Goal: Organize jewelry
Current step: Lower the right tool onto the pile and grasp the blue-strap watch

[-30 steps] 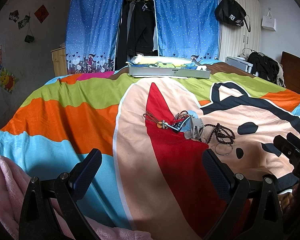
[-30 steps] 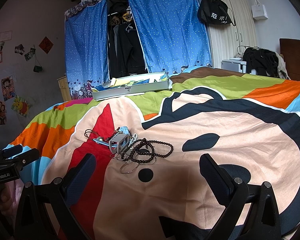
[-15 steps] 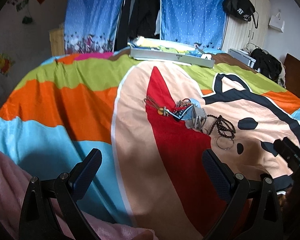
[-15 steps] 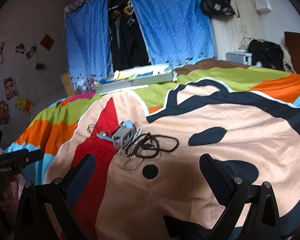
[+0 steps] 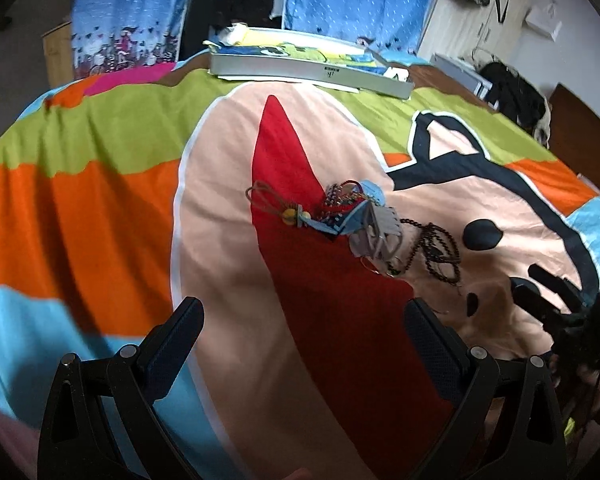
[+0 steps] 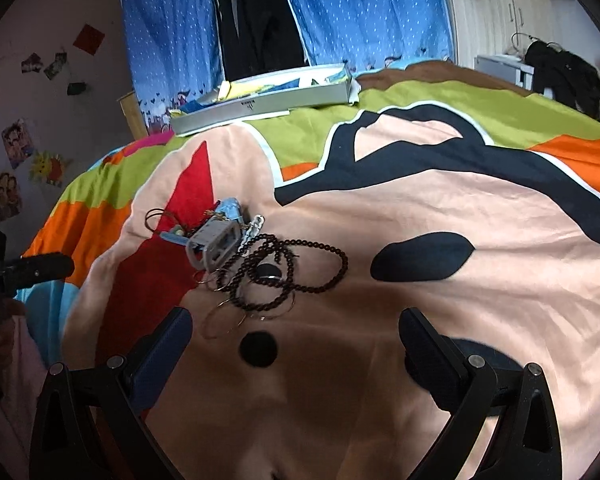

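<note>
Both claws, left claw [image 5: 300,344] and right claw [image 6: 294,342], are held wide open and empty short of the tangled jewelry pile [image 6: 256,264] on the bed [image 6: 440,308]; one loose outer strand is best pinched first.

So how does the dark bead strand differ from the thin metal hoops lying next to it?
The dark bead strand is made of many round, near-black beads in tangled loops; the thin metal hoops are plain, smooth wire rings. The strand spreads wider across the bedspread; the hoops lie nearer the camera. Both lie loose, ungripped.

A home bedroom: colourful bedspread [image 6: 420,208], curtained wardrobe [image 6: 260,20], wall posters [image 6: 18,142].
</note>
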Demonstrator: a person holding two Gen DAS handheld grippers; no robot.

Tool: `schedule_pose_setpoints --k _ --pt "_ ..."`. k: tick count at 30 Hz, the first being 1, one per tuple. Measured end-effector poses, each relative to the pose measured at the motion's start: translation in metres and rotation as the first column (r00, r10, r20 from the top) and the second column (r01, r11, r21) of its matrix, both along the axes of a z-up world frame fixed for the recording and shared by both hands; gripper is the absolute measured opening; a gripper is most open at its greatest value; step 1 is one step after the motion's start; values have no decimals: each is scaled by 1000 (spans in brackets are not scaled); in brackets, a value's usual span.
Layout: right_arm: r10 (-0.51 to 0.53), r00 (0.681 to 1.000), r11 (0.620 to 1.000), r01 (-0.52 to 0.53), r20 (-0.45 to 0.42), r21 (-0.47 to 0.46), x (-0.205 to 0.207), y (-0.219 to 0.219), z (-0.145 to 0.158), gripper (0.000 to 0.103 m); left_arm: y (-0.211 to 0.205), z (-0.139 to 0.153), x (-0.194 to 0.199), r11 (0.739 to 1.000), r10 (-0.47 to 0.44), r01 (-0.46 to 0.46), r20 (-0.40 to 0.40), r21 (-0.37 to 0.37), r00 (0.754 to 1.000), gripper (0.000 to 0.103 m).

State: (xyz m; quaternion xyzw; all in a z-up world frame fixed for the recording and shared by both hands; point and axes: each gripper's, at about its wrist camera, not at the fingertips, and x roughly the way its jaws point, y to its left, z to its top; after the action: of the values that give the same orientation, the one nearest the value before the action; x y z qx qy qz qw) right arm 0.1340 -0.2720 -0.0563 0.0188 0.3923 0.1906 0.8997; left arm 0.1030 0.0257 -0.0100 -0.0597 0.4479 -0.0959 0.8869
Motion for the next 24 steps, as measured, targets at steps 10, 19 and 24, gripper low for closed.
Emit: schedule_pose_setpoints --k 10,19,24 --pt "32 996 989 -19 -87 149 46 15 -8 103 33 -17 60 999 24 -24 12 32 1000 97" --pt "144 986 981 -131 -86 142 60 69 -17 68 59 -36 89 994 69 -70 -14 -86 998 69" --pt "145 983 985 -132 -115 112 66 89 -31 45 56 -47 102 990 18 -23 -35 -142 999 40"
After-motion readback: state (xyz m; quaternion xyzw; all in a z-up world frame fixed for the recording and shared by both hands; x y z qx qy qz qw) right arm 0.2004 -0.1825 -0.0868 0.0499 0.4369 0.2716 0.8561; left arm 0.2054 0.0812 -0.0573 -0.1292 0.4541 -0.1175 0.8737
